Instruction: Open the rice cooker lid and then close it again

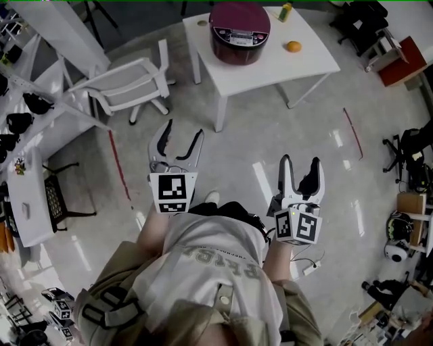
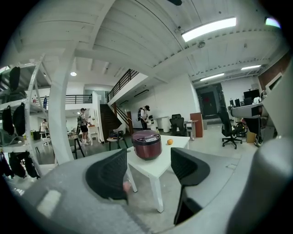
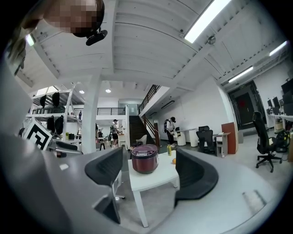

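Support surface: one white square table point(image 1: 270, 67) on slim white legs.

Item one: a maroon rice cooker point(image 1: 239, 30), lid down. It stands upright close to the table's far edge, roughly midway between the left and right edges.

Item two: an orange point(image 1: 293, 46), apart from the cooker, near the right edge.

Item three: a small yellow-green bottle point(image 1: 285, 11), upright at the far right corner.

Item four: a small brownish round object point(image 1: 202, 23) at the far left corner. It is too small to identify.
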A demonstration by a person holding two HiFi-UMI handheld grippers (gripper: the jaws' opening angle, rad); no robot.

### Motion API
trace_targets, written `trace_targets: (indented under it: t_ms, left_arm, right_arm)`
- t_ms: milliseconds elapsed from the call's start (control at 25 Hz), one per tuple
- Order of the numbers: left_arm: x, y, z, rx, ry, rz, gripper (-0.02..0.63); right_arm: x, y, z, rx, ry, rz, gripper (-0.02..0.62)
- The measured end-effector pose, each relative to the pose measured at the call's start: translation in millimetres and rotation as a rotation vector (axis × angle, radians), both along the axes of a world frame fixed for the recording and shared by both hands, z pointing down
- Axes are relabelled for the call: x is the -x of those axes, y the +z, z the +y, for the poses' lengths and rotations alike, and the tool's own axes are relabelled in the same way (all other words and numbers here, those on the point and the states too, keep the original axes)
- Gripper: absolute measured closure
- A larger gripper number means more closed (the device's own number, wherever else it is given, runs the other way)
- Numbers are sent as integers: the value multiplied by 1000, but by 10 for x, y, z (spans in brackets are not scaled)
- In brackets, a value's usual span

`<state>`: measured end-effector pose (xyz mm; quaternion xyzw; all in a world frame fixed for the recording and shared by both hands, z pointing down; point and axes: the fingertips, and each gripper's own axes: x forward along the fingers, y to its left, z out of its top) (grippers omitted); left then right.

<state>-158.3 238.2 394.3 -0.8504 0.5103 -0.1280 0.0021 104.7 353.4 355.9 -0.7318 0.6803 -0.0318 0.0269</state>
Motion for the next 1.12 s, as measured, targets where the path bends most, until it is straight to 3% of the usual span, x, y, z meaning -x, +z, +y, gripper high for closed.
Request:
trace_targets:
  t_ms: [200,600,1120]
  left_arm:
    - [-4,137,-129,35,-2,-2,296]
    - [-94,284,-380,61,-41,-18,296]
    - [-637,50,-1432,13,-121,-28,296]
  right_arm:
    - [-48,68,-137,28,8,3,255]
    - [-94,270,-629,63,-72,-10,253]
    - [-614,184,-1894,40,-178,-24,250]
